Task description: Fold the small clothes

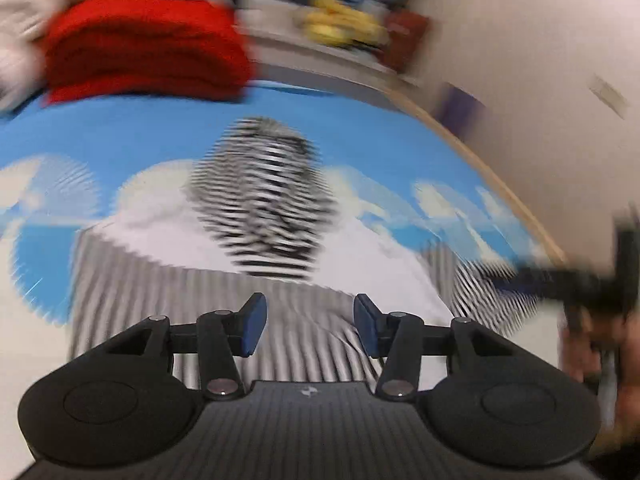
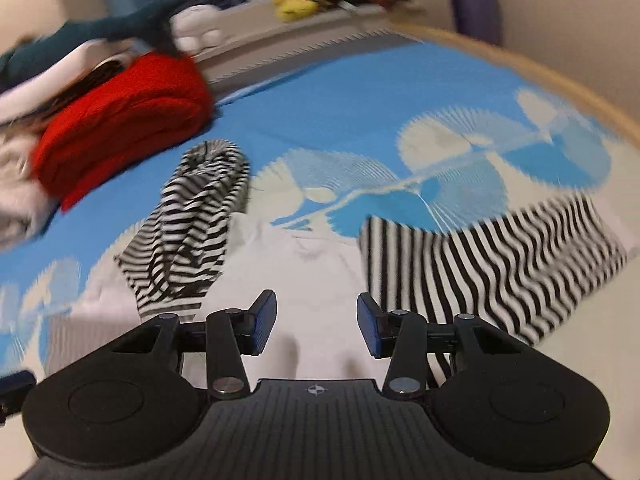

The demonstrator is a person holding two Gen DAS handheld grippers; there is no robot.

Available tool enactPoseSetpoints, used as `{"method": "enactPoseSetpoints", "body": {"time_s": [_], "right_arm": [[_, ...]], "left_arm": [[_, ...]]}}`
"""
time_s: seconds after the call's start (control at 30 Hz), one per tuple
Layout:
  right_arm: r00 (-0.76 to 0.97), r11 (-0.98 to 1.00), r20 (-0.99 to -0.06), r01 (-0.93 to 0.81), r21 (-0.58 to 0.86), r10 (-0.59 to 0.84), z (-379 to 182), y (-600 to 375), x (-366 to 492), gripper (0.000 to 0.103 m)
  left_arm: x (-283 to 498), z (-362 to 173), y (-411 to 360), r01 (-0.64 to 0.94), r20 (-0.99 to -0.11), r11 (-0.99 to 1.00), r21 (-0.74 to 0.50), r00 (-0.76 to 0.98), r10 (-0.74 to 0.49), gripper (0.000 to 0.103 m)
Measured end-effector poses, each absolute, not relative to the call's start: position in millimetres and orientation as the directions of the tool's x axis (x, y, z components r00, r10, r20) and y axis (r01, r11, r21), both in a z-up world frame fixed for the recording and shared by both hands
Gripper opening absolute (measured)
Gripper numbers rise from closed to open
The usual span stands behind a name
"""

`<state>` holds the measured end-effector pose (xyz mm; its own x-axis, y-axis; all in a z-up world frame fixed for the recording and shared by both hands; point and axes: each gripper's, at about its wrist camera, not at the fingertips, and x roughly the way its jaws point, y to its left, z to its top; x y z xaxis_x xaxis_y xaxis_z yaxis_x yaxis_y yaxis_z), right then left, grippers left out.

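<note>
- Left wrist view: the left tool (image 1: 309, 325) hangs with its jaws apart and nothing between the pads, above the striped hem of a white shirt with black-and-white striped sleeves (image 1: 360, 256). The shirt lies on the blue cloud-print bed cover (image 1: 132, 132). One striped sleeve (image 1: 264, 196) is bunched up across the white body. The picture is badly smeared. A red folded blanket (image 1: 140, 48) sits toward the bed's far edge.
- Left wrist view: the right tool (image 1: 560, 280) shows as a dark blur at the bed's right edge; its state cannot be read here.
- Right wrist view: the right tool (image 2: 316, 326) is likewise parted and empty, over the shirt's white body (image 2: 320, 264). The other striped sleeve (image 2: 500, 264) lies flat, spread toward the bed's right edge.
- Risk, as judged: a grab over the bunched sleeve could pinch several layers at once, dragging the body askew and spoiling the fold.
</note>
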<state>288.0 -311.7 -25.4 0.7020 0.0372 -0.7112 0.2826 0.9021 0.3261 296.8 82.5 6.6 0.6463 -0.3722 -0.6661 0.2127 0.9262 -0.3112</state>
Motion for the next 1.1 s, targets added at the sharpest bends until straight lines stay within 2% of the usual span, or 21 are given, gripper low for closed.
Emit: {"method": "enactPoseSetpoints", "body": {"time_s": [0.03,0.1,0.17,0.27,0.4,0.53,0.57,0.6,0.63,0.7,0.77,0.87,0.93,1.03,1.1], "right_arm": [[0.687,0.886,-0.725,0.304,0.350,0.051,-31,-315,289,0.044],[0.657,0.853,-0.749,0.339,0.398,0.089,-43,-319,291,0.035],[0.627,0.835,-0.769,0.353,0.422,0.123,-56,-317,296,0.032],[0.581,0.839,-0.797,0.344,0.422,0.162,-75,-304,305,0.032],[0.481,0.878,-0.851,0.291,0.381,0.210,-106,-275,321,0.033],[0.456,0.929,-0.872,0.212,0.302,0.179,-121,-248,325,0.034],[0.463,0.949,-0.873,0.176,0.261,0.155,-118,-239,326,0.030],[0.476,0.964,-0.868,0.133,0.230,0.141,-116,-231,325,0.008],[0.498,0.976,-0.859,0.099,0.196,0.122,-113,-226,324,0.000],[0.547,0.983,-0.830,0.066,0.174,0.110,-100,-221,321,0.000],[0.601,0.971,-0.788,0.074,0.226,0.137,-80,-227,318,0.000],[0.722,0.975,-0.688,0.096,0.203,0.072,-42,-243,309,0.000],[0.746,0.975,-0.665,0.121,0.185,0.033,-38,-252,307,0.000],[0.680,0.972,-0.733,0.182,0.148,-0.016,-56,-261,312,0.000],[0.575,0.966,-0.818,0.214,0.145,-0.004,-77,-266,319,0.001]], "left_arm": [[301,6,91,0.129,-0.681,0.939,-0.318,0.658,-0.321,0.053],[313,1,115,-0.050,-0.732,0.953,-0.299,0.652,-0.195,0.053],[323,-12,134,-0.203,-0.792,0.954,-0.222,0.608,-0.056,0.053],[355,-19,159,-0.308,-0.822,0.945,-0.109,0.562,0.088,0.053],[373,-23,187,-0.300,-0.811,0.944,-0.136,0.581,0.068,0.053],[380,-35,196,-0.278,-0.818,0.958,-0.069,0.566,0.105,0.053],[383,-40,202,-0.284,-0.824,0.956,-0.070,0.557,0.105,0.053],[384,-42,203,-0.288,-0.827,0.954,-0.076,0.553,0.101,0.053],[385,-45,207,-0.294,-0.830,0.953,-0.081,0.548,0.099,0.053],[384,-48,212,-0.298,-0.834,0.950,-0.093,0.545,0.089,0.053],[384,-48,215,-0.295,-0.838,0.948,-0.121,0.542,0.062,0.053],[383,-51,209,-0.247,-0.847,0.954,-0.171,0.531,-0.015,0.053],[385,-56,201,-0.199,-0.856,0.962,-0.189,0.513,-0.062,0.053],[386,-65,189,-0.152,-0.875,0.973,-0.173,0.477,-0.081,0.053],[387,-73,183,-0.123,-0.892,0.981,-0.150,0.444,-0.081,0.053]]}}
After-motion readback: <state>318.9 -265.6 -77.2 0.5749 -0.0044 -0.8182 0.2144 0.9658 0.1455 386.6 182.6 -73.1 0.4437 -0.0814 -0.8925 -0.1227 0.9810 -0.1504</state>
